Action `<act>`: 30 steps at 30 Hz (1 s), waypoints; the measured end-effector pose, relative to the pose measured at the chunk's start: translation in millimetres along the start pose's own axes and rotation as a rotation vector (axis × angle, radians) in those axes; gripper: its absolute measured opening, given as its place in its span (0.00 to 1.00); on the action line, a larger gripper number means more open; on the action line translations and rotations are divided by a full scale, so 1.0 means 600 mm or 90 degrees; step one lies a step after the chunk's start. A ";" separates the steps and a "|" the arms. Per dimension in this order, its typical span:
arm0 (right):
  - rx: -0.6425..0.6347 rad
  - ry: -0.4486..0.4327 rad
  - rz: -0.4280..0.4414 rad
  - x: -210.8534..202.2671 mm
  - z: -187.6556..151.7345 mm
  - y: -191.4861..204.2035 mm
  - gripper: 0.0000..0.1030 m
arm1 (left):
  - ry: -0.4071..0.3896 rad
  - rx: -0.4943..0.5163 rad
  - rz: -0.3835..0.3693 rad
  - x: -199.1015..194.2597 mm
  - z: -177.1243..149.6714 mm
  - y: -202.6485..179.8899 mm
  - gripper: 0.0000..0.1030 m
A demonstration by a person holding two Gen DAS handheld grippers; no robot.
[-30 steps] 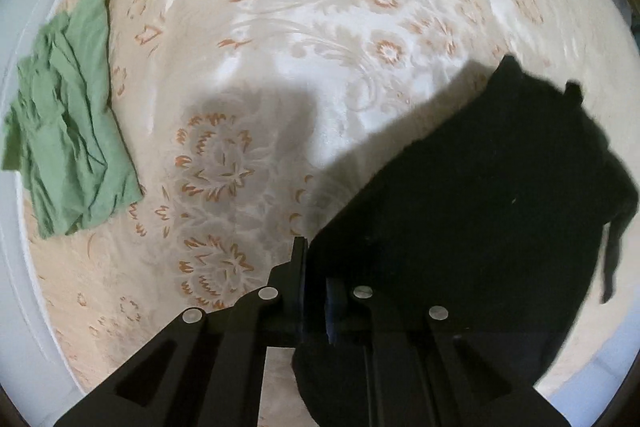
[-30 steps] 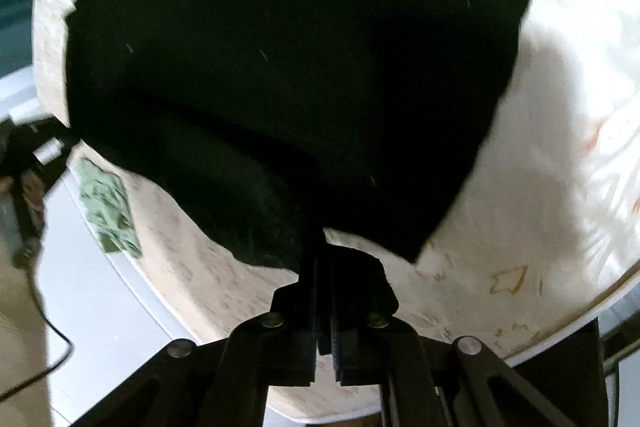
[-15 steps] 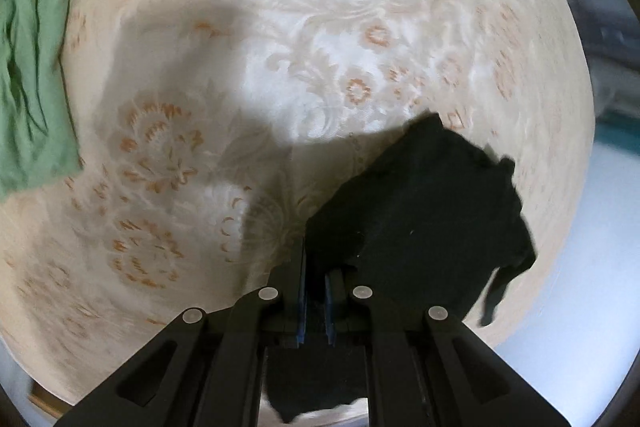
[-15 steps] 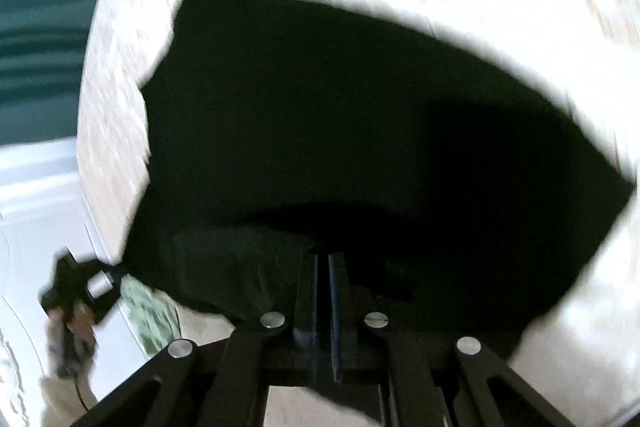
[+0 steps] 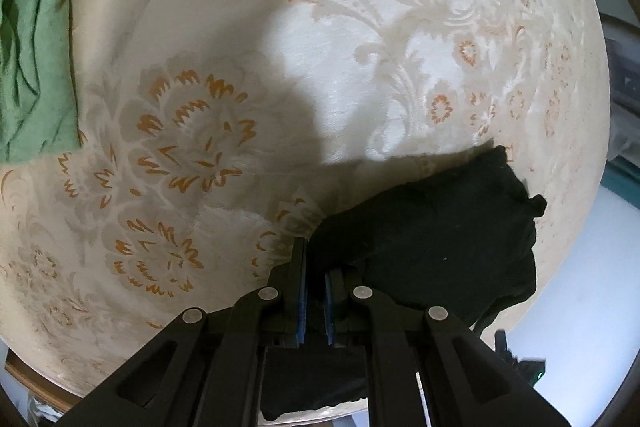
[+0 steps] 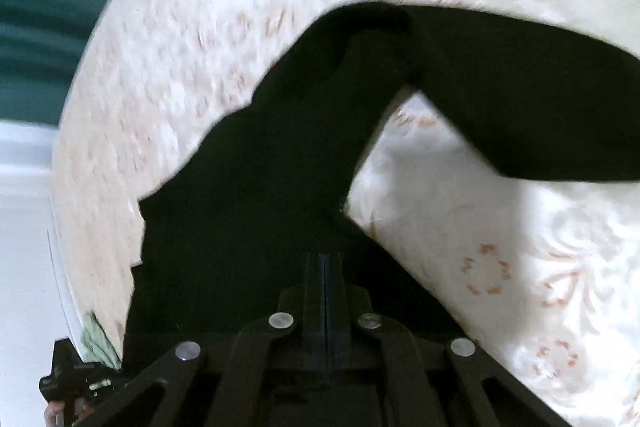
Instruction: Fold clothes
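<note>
A black garment lies bunched at the right side of a round table with a cream floral cloth. My left gripper is shut on the black garment's edge, near the table's front edge. In the right wrist view the same black garment drapes from the table toward the camera, with a sleeve-like part stretching right. My right gripper is shut on the black garment. That view is blurred.
A crumpled green garment lies at the table's far left edge; a bit of it shows in the right wrist view. The table's rim curves close on the right, with pale floor beyond.
Both grippers have pulled the black garment toward the table's near edge. It has bunched up and covers less of the cloth. The green garment has slid toward the left wrist view's corner.
</note>
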State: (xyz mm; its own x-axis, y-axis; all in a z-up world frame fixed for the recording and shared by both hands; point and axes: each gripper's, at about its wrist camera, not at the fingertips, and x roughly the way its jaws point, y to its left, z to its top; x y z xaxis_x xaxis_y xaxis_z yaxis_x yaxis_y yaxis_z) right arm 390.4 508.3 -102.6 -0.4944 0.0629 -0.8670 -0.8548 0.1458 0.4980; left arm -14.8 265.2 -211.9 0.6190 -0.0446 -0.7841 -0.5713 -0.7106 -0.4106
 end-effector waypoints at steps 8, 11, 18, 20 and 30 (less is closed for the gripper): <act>-0.142 0.152 -0.049 0.033 -0.067 0.022 0.46 | -0.021 0.105 -0.002 -0.017 -0.029 -0.018 0.38; -0.097 0.132 -0.060 0.014 -0.083 -0.006 0.46 | -0.095 0.140 -0.035 -0.055 -0.069 -0.018 0.44; -0.148 0.083 -0.098 0.011 -0.097 -0.031 0.46 | -0.362 0.458 0.117 -0.105 -0.221 -0.017 0.52; -0.164 0.098 -0.104 0.027 -0.096 -0.031 0.42 | -0.386 0.517 0.152 -0.077 -0.240 -0.013 0.52; -0.238 -0.047 -0.092 -0.067 -0.075 0.068 0.05 | -0.400 0.410 0.190 -0.058 -0.308 0.089 0.52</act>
State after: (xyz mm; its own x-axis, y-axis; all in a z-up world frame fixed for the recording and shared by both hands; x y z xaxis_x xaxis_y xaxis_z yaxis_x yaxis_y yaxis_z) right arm 368.6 467.3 -46.5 -0.3643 0.1415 -0.9205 -0.9198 -0.2096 0.3318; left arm 32.5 99.0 -120.4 0.1032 0.3583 -0.9279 -0.9627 -0.1987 -0.1838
